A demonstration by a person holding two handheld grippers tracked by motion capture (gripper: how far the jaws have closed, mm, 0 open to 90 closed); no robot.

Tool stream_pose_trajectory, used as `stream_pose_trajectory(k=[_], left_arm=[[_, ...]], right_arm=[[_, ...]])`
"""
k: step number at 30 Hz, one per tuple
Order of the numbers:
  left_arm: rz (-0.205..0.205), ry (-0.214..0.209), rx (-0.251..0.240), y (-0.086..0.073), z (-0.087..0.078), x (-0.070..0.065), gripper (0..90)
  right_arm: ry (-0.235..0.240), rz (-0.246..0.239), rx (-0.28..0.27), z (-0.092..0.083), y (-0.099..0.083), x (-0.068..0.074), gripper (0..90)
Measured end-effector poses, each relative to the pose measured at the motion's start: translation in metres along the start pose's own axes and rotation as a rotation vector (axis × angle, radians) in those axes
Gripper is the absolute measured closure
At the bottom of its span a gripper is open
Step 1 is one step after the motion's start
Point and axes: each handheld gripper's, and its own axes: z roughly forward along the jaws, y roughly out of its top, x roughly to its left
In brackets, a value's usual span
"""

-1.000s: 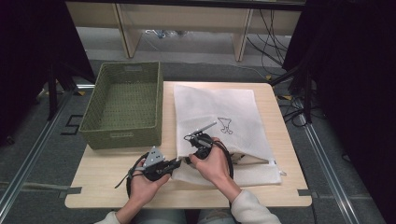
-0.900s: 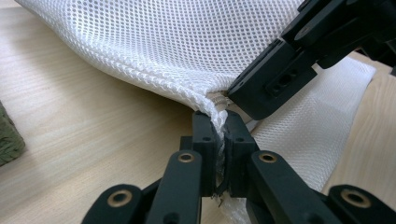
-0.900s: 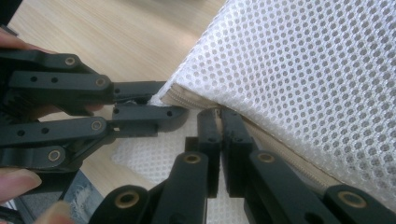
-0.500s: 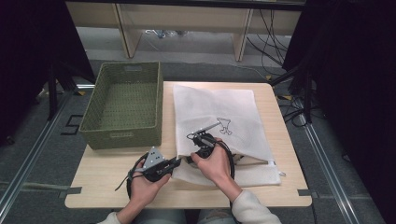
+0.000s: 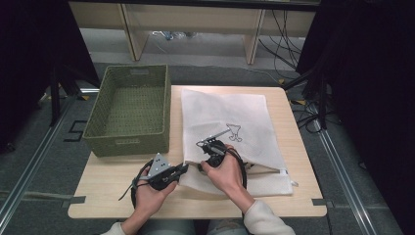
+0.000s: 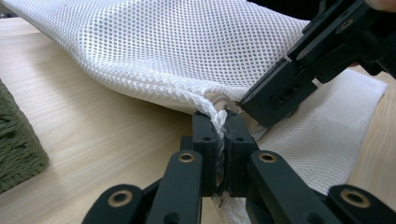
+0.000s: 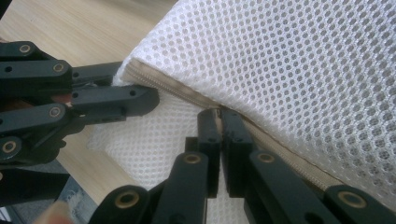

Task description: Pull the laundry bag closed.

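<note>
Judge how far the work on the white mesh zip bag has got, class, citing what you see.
Done: the white mesh zip bag lies flat on the pale wooden table, and both grippers have their grip. In hand: the left gripper is shut on the bag's corner, and the right gripper is shut at the beige zip. Left: the zip looks largely closed, and the green woven basket holds nothing.

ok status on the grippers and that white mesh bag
Left gripper shut on white mesh zip bag corner. Right gripper shut at its zipper edge. Green woven basket sits apart, nothing in the way.
</note>
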Motion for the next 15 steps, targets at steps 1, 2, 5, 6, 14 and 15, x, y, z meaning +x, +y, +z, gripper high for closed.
stream_pose_trajectory(k=[1,2,5,6,14,15], left_arm=[[0.014,0.003,-0.004,0.0008,-0.0007,0.0011,84.8],[0.018,0.002,-0.003,0.0011,-0.0010,0.0017,84.8],[0.019,0.004,0.001,-0.0003,-0.0004,0.0020,84.8],[0.039,0.018,0.004,-0.0006,-0.0007,0.0019,84.8],[0.033,0.039,-0.009,-0.0015,-0.0023,0.0086,84.9],[0.033,0.039,-0.009,-0.0015,-0.0023,0.0086,84.9]], right_arm=[[-0.027,-0.009,-0.003,-0.0004,-0.0004,-0.0005,88.6],[-0.034,0.016,0.000,-0.0003,-0.0010,-0.0009,88.6],[-0.013,0.025,0.000,0.0007,-0.0017,-0.0049,88.6],[-0.027,-0.005,0.004,0.0004,-0.0015,-0.0055,88.6],[-0.039,0.020,0.002,-0.0018,-0.0027,-0.0089,88.6],[-0.039,0.020,0.002,-0.0018,-0.0027,-0.0089,88.6]])
